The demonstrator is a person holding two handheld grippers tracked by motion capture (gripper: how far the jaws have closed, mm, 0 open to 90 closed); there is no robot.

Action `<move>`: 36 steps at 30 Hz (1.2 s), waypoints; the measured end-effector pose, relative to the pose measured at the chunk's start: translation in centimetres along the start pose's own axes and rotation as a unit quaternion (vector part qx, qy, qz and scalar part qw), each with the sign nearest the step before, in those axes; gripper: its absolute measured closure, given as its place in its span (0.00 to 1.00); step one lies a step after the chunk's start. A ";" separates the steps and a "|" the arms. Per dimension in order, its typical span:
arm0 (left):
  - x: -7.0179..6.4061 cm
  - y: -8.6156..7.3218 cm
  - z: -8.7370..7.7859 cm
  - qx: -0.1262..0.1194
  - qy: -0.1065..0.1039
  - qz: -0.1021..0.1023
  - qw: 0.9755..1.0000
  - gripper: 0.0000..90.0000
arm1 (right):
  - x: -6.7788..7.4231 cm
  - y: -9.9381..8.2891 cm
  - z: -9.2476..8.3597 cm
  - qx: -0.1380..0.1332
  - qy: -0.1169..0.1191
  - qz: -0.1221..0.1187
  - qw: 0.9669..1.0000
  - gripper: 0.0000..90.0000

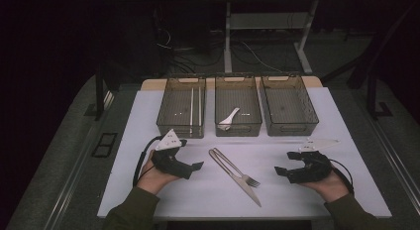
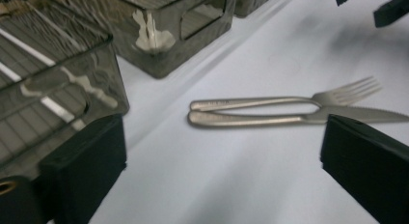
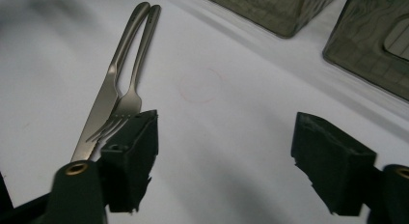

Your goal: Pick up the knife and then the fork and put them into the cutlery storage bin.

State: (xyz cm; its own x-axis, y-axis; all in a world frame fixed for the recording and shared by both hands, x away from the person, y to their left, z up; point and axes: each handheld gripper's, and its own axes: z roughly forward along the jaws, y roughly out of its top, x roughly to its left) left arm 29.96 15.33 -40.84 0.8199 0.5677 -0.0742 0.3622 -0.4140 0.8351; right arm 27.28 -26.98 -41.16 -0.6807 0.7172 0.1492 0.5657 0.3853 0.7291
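A metal fork point(image 1: 235, 168) and a metal knife point(image 1: 242, 183) lie side by side on the white table top point(image 1: 198, 195), handles toward the bins. My left gripper point(image 1: 190, 154) rests to their left, open and empty. In the left gripper view its jaws point(image 2: 222, 156) stand wide, with the fork point(image 2: 347, 91) and knife point(image 2: 251, 119) ahead on the table. My right gripper point(image 1: 286, 163) sits to the right of the cutlery, open and empty. In the right gripper view its jaws point(image 3: 226, 147) are apart, and the knife point(image 3: 103, 105) and fork point(image 3: 140, 64) lie by the left jaw.
Three smoky transparent bins stand in a row at the back. The left bin point(image 1: 181, 131) holds white chopsticks point(image 1: 192, 107). In the middle bin point(image 1: 238, 131) lies a white spoon point(image 1: 229, 118). The right bin point(image 1: 292, 130) is beside them. Table edges run close on both sides.
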 end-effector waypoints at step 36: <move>-1.4 -2.9 -0.9 0.017 -0.014 -0.005 1.000 0.00 | 7.9 1.2 4.5 0.098 0.123 -0.088 0.984 0.99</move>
State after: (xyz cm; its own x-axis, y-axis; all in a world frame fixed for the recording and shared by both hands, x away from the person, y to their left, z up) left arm 27.31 16.40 -42.68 0.8276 0.5526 -0.0986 0.3860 -0.4327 0.8147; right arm 24.68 -18.18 -42.09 -0.8550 0.4757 0.2063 0.4905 0.6129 0.6195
